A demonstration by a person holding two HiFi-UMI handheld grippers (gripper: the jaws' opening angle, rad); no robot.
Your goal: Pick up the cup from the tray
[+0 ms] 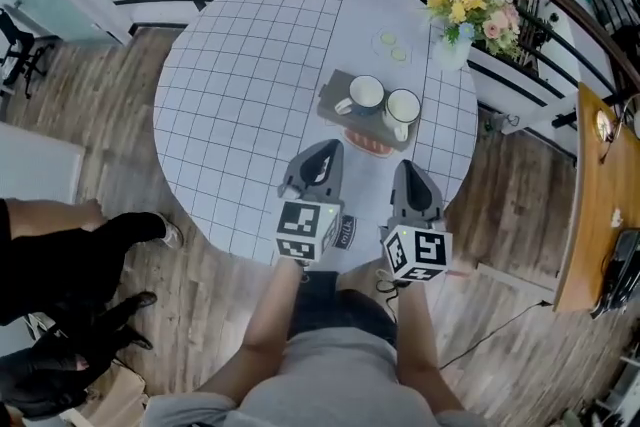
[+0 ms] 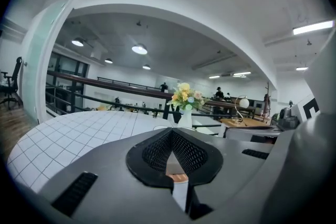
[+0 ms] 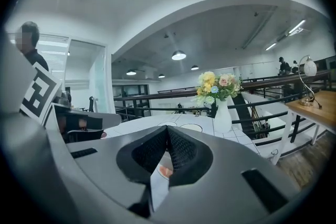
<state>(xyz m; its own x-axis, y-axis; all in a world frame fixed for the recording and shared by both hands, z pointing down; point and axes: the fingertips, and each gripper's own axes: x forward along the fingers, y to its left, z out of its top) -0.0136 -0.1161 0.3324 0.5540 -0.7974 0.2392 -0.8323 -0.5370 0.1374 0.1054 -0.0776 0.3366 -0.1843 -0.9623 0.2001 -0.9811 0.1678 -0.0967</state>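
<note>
A dark grey tray (image 1: 334, 93) lies on the round gridded table (image 1: 240, 95), right of centre. Two white cups stand on it side by side, the left cup (image 1: 366, 93) and the right cup (image 1: 403, 106). A red-orange flat thing (image 1: 370, 144) lies at the tray's near edge. My left gripper (image 1: 328, 147) is shut and empty, its tip just short of the tray. My right gripper (image 1: 406, 166) is also shut and empty, a little nearer to me. In the gripper views the left gripper (image 2: 171, 131) and right gripper (image 3: 167, 129) show meshed pads pressed together.
A white vase of flowers (image 1: 462, 15) stands at the table's far right edge, with two round coasters (image 1: 392, 46) beside it. A small dark label (image 1: 345, 234) lies at the near edge. A wooden desk (image 1: 590, 205) is at the right, a person in black (image 1: 70, 255) at the left.
</note>
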